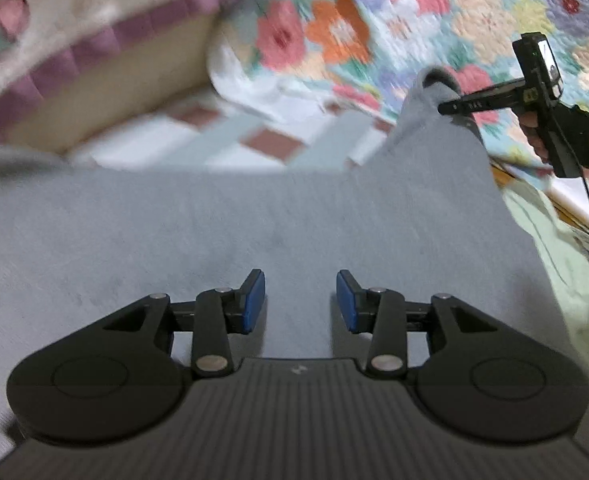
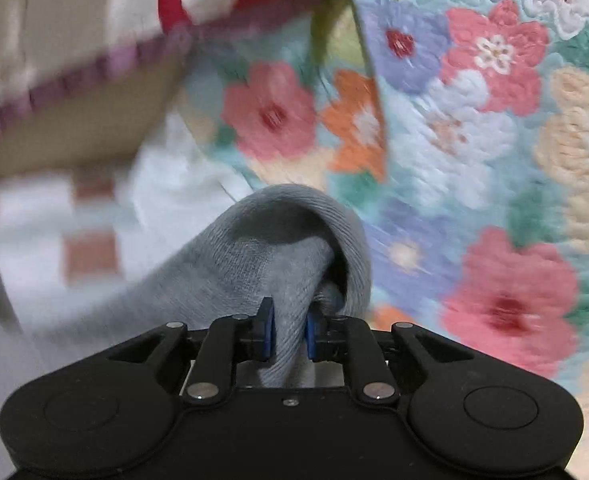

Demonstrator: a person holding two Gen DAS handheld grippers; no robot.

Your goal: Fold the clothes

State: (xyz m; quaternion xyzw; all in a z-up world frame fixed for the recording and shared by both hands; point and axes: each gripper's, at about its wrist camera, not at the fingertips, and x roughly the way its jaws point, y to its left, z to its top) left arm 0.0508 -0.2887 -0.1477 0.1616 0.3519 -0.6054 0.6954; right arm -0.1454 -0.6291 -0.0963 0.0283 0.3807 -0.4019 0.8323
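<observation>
No brand or label can be read; the small white mark on your left gripper's [image 1: 300, 304] ribbed body and the pale figures on your right gripper's [image 1: 448, 107] arm are too small to make out. There is one grey garment [image 1: 254, 216], and you hold two grippers. Your left gripper hovers over the near part of the grey garment with its jaws standing apart and nothing between its two blue pads [image 1: 254, 302]. Your right gripper [image 2: 288, 334] is closed on a bunched fold of the grey garment [image 2: 270, 264], the cloth pinched between its blue pads [image 2: 267, 334] and looping up in a hump just beyond them. In the left wrist view that pinched corner sits at the far right, raised above the rest of the cloth, with your gloved right hand [image 1: 574, 136] on the handle. One floral quilt [image 2: 474, 128] lies beyond the garment, far and right. A checked cloth [image 1: 230, 136] lies just past the garment's far edge, and a pale green fabric [image 1: 566, 264] lies along its right side
</observation>
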